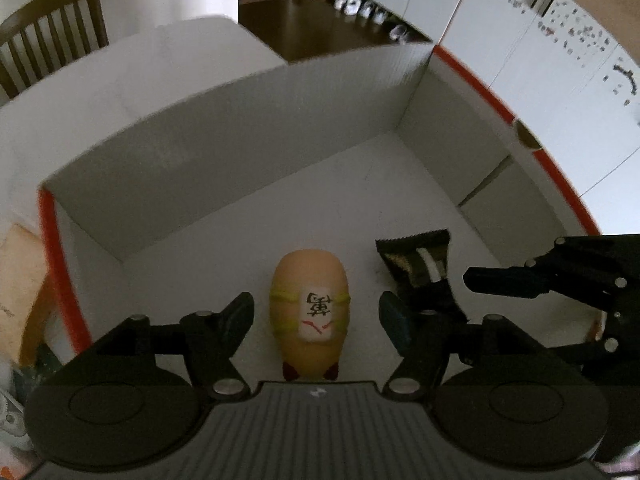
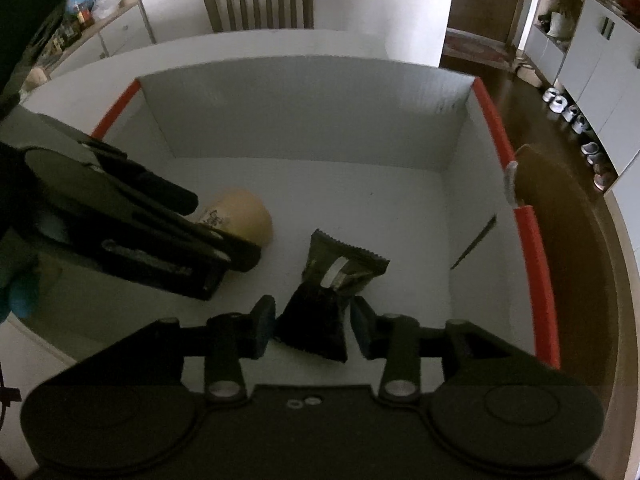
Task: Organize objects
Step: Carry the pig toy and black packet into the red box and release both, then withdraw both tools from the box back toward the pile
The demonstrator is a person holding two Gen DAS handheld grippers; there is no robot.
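A white cardboard box with orange rims (image 1: 248, 120) (image 2: 304, 120) stands on the white table. Inside it lies a tan egg-shaped toy (image 1: 309, 280) (image 2: 244, 216) with a white label bearing a black character. My left gripper (image 1: 316, 320) is open, its fingers apart on either side of the toy without touching it. A dark snack packet (image 1: 416, 264) (image 2: 332, 280) lies to the toy's right. My right gripper (image 2: 313, 326) is open around the packet's near end, with small gaps at both fingers. The right gripper also shows in the left wrist view (image 1: 560, 280).
A wooden chair (image 2: 258, 0) (image 1: 48, 36) stands beyond the table. The box walls rise on all sides around both grippers. A brown flap (image 2: 552, 216) hangs outside the box's right rim. White cabinets and shoes (image 2: 568, 112) line the dark floor at right.
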